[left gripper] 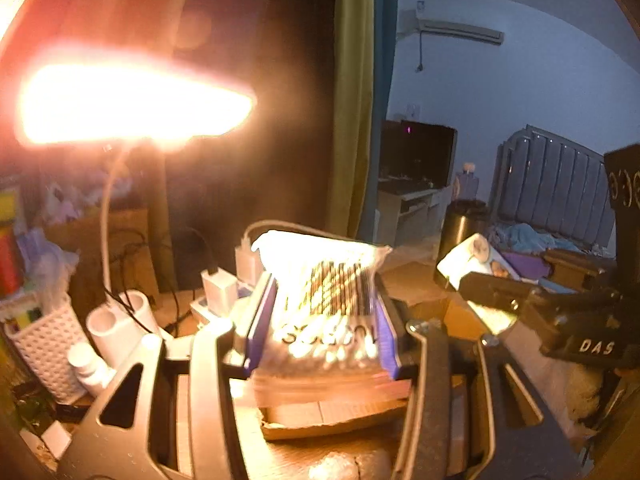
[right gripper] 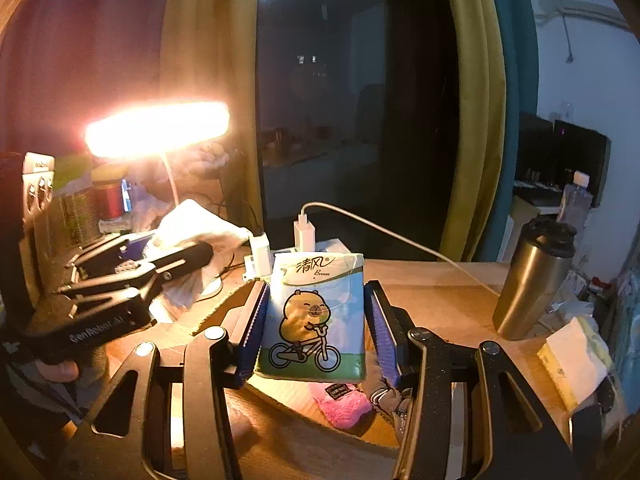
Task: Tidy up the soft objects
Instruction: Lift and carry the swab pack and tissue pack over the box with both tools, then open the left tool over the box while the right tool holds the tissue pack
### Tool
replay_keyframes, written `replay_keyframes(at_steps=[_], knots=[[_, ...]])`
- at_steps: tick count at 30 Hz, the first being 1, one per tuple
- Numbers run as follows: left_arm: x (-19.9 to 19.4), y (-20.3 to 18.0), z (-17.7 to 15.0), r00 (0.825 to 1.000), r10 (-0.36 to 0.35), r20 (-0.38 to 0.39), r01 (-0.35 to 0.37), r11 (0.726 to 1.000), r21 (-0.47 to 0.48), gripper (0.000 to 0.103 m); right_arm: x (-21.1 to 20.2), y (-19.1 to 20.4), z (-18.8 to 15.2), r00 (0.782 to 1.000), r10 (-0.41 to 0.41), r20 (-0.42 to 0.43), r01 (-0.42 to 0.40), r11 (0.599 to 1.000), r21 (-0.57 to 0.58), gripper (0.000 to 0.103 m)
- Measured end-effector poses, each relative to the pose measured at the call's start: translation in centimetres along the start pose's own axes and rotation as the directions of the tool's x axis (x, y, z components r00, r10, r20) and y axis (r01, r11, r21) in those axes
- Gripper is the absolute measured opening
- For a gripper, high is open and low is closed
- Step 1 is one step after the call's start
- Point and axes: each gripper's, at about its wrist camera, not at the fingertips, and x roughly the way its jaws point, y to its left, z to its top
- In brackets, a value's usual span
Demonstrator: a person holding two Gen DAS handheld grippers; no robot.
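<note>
A tissue pack [right gripper: 316, 316] stands upright, clamped between the right gripper [right gripper: 316, 320] fingers above the wooden table [right gripper: 440, 300]. At nine o'clock the left gripper [left gripper: 322, 320] pinches a plastic bag [left gripper: 320, 280] under the lamp [left gripper: 132, 100].

Lit desk lamp [right gripper: 158, 130] far left of my desk, white chargers [right gripper: 305, 236] plugged mid-desk, steel tumbler [right gripper: 534, 278] right, clear bottle [right gripper: 576, 200] beyond, white perforated basket [left gripper: 46, 350] near left.
</note>
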Motion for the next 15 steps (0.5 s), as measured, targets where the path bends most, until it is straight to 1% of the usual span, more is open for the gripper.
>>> replay_keyframes(at_steps=[3, 11, 15], knots=[[1.9, 0.1, -1.0, 0.999, 0.011, -0.04, -0.012, 1.0, -0.003, 0.046, 1.2, -0.7, -0.3, 1.0, 0.005, -0.018, -0.005, 1.0, 0.012, 0.051], [5.8, 1.1, -3.4, 0.991, 0.004, -0.134, -0.007, 1.0, -0.02, 0.046, 3.9, -1.3, -1.4, 0.997, 0.036, -0.066, -0.033, 0.998, 0.044, 0.051], [7.4, 1.4, -4.6, 0.98, 0.005, -0.2, -0.01, 1.0, -0.024, 0.047, 4.8, -1.3, -1.8, 0.995, 0.05, -0.082, -0.046, 0.998, 0.049, 0.051]])
